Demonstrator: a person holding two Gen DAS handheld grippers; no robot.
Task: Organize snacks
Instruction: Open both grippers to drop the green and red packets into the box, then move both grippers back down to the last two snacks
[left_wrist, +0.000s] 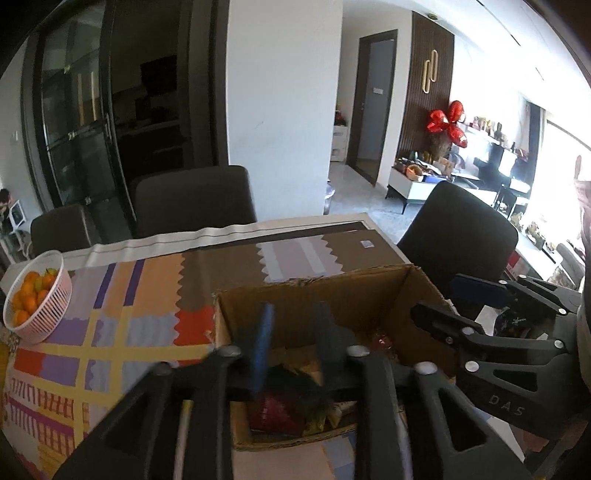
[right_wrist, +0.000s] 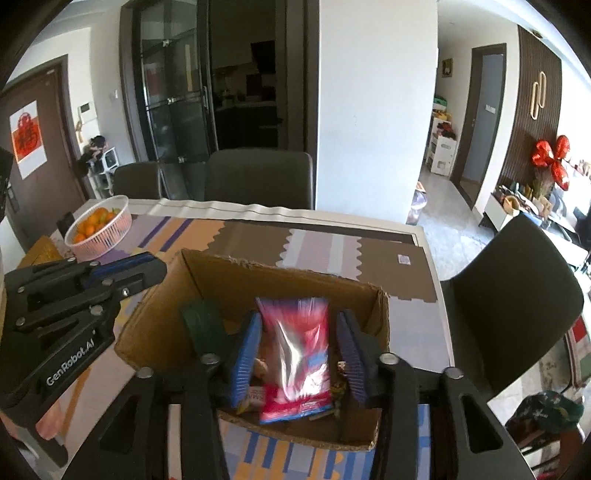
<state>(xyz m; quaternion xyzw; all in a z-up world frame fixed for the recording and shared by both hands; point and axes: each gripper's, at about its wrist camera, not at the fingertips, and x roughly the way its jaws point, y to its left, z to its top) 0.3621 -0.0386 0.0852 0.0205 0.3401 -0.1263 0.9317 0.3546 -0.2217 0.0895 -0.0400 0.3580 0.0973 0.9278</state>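
An open cardboard box (right_wrist: 258, 267) stands on the patterned tablecloth, with several snack packets lying in its bottom. My right gripper (right_wrist: 298, 325) hangs over the box. A pink and red snack bag (right_wrist: 295, 369) stands upright between its blue pads (right_wrist: 245, 354), with a gap showing on the bag's right side, so the jaws are open. A dark green packet (right_wrist: 203, 325) leans inside the box's left wall. My left gripper (left_wrist: 293, 343) is above the same box (left_wrist: 314, 286), open, with nothing between its fingers. It also shows at the left in the right wrist view as the left gripper (right_wrist: 147, 271).
A pink basket of oranges (left_wrist: 37, 295) sits at the table's far left corner, seen too as the basket (right_wrist: 99, 229). Dark chairs (left_wrist: 192, 199) stand behind the table, and another chair (right_wrist: 517, 295) stands at its right end. The tablecloth (left_wrist: 140, 302) spreads left of the box.
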